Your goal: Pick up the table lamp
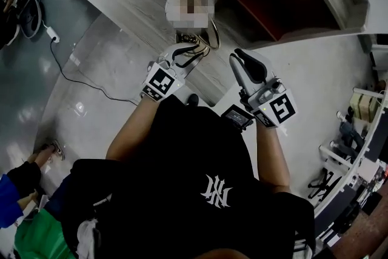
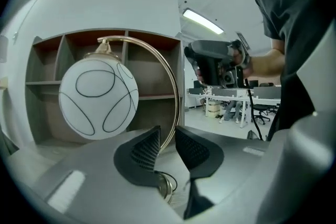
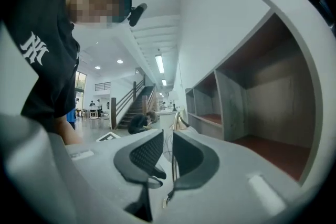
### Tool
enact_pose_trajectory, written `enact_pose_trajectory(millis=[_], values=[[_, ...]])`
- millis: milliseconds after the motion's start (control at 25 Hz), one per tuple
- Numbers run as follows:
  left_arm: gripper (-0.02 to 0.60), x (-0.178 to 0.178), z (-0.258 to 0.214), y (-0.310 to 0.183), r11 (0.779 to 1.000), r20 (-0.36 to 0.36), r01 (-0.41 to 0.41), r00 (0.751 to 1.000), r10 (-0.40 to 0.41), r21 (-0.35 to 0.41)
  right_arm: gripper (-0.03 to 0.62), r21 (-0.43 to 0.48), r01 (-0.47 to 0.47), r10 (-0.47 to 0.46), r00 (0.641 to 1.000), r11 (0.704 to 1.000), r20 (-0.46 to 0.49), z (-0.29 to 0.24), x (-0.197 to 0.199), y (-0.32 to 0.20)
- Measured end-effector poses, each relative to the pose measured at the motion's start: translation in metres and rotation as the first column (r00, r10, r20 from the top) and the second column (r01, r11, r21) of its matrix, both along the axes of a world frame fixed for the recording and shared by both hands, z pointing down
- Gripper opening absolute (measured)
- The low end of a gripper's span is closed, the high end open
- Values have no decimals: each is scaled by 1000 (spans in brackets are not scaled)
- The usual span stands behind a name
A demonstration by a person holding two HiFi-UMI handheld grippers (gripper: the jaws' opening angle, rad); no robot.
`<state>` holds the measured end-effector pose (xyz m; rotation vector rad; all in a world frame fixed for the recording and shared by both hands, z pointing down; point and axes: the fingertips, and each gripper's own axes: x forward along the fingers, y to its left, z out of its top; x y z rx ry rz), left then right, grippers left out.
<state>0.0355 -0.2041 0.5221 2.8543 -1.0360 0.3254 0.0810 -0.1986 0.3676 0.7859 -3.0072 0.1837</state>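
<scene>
The lamp (image 2: 126, 60) stands on the grey table (image 2: 47, 170); its white globe (image 2: 98, 97) looks fragile and top-heavy, its brass hoop (image 2: 173, 86) stiff but slick, so low on the hoop seems the safest hold; the left gripper (image 2: 167, 136) has narrowly parted jaws framing that hoop, not pressing; the right gripper (image 3: 167, 138) is likewise slightly parted, holding nothing

Black T-shirt (image 1: 182, 154), white chest logo (image 1: 217, 191); left gripper (image 2: 167, 136), right gripper (image 3: 168, 141) grey-bodied, black ribbed jaws, black-white marker cubes (image 1: 160, 83).
</scene>
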Motion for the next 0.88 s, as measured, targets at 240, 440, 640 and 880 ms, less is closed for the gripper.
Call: enact_pose_trajectory(millis=[240, 440, 640, 880], values=[[114, 17, 41, -7, 993, 88, -119, 989, 118, 7, 94, 1, -40, 40, 991, 999, -124, 18, -15, -20], [150, 24, 53, -17, 983, 125, -182, 976, 178, 25, 104, -20, -38, 34, 985, 999, -167, 27, -39, -33], [156, 27, 59, -27, 976, 144, -212, 968, 204, 42, 104, -38, -68, 57, 971, 997, -234, 40, -42, -41], [133, 42, 57, -24, 954, 179, -297, 941, 286, 39, 104, -40, -87, 74, 963, 995, -260, 44, -44, -44]])
